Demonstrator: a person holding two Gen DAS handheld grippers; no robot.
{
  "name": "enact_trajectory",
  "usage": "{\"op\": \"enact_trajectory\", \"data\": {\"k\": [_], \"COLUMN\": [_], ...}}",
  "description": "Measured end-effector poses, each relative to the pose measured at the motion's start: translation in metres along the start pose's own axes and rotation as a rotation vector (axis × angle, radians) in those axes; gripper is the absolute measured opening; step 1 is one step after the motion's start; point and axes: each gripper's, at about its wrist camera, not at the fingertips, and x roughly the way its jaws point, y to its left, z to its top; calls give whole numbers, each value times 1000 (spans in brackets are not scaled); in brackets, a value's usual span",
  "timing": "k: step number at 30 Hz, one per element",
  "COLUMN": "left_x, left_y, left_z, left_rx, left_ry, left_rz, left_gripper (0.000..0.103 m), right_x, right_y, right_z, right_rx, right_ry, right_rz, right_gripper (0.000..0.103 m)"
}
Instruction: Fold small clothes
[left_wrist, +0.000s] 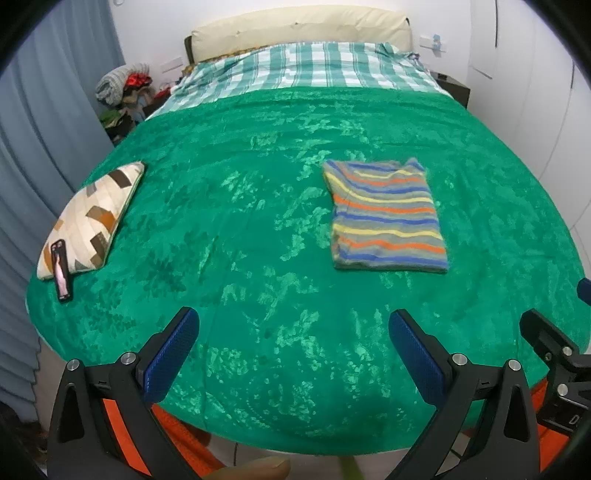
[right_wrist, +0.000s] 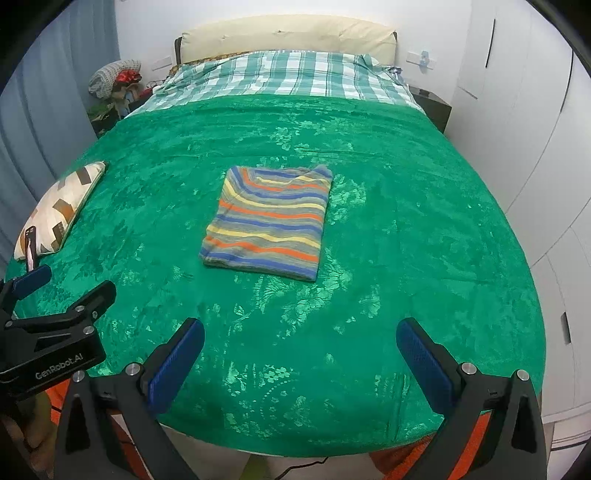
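Closest to the lens are the blue pads of the left gripper (left_wrist: 291, 332), spread wide with nothing between them, hanging over the near edge of the bed. Same story with the right gripper (right_wrist: 301, 341): jaws wide apart, empty. Each one pokes into the edge of the other's view, so they sit close side by side.

The striped shirt (right_wrist: 267, 221) lies flat on the green blanket (right_wrist: 406, 221), roughly mid-bed and well apart from both grippers. It already looks like a tidy rectangle, so I'd guess the fold is done or nearly there.

What could go sideways from here:
- If it needs another fold, grabbing only the top layer would peel the stack open instead of carrying the whole edge over. The layers at the near edge look thin and hard to separate from the plush blanket.
- Pinching too deep could catch the blanket with it and drag everything.
- That blanket looks slippery-soft, so pushing or sliding the shirt may skew the rectangle.

The patterned pillow (left_wrist: 92, 218) with a phone (left_wrist: 61, 269) leaning against it sits far left, out of the way.
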Motion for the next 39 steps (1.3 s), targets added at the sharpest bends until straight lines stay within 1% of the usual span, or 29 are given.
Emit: {"op": "enact_trajectory", "data": {"k": [4,7,14,29,39], "left_x": [4,6,4,9,10], "left_y": [-1,0,2,-4,-7], "left_z": [0,0,0,-2,-2], "left_rx": [5,-7,-11,-5,-2], "left_ry": [10,23,17,35,36], "left_rz": [19,8,-4,-29,-30], "left_gripper": [102,102,102,102,102], "right_x": [0,-1,0,-1,0], "right_y": [-2,-3,-2,-1,-5], "right_z": [0,0,-1,-1,-1], "right_rx": [-4,-3,-12,-13,-7], "right_ry": [0,1,-3,-3,-4], "right_rz": [-35,-42,-61,-64,-71], "right_gripper": [103,103,103,103,103]}}
